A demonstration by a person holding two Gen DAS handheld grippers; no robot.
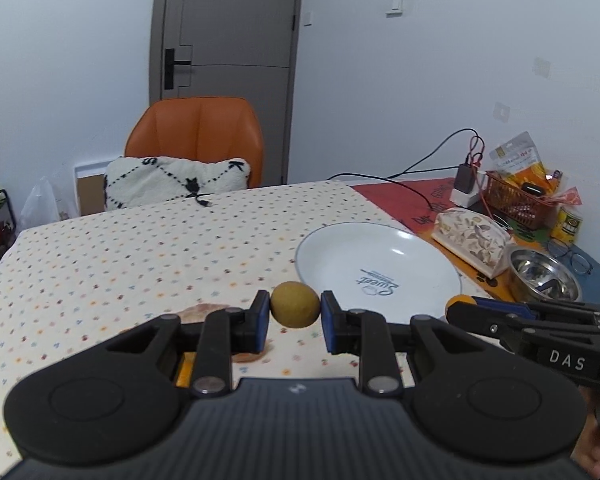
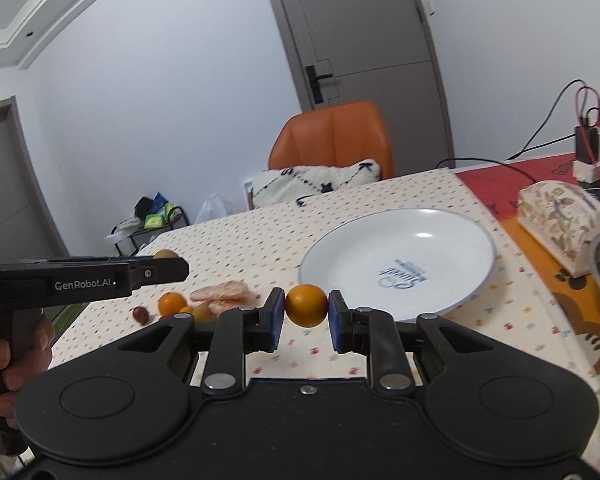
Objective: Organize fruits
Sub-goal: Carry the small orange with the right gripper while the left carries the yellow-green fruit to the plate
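My left gripper [image 1: 295, 312] pinches a lemon [image 1: 295, 305], my right gripper [image 2: 306, 312] an orange [image 2: 306, 305] — the plate [image 2: 452, 232] holds nothing yet, and more fruit [image 2: 172, 303] waits near the table's left edge.

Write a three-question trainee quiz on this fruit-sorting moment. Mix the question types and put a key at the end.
1. True or false: the white plate already has fruit on it.
2. Which fruit is the right gripper shut on? A) a red grape B) an orange C) a yellow-green round fruit
3. Fill in: the left gripper is shut on a ______ fruit.

Key:
1. False. The plate holds no fruit; several pieces, including a second orange and a red grape, lie on the dotted tablecloth.
2. B, the orange.
3. Yellow-green round fruit.
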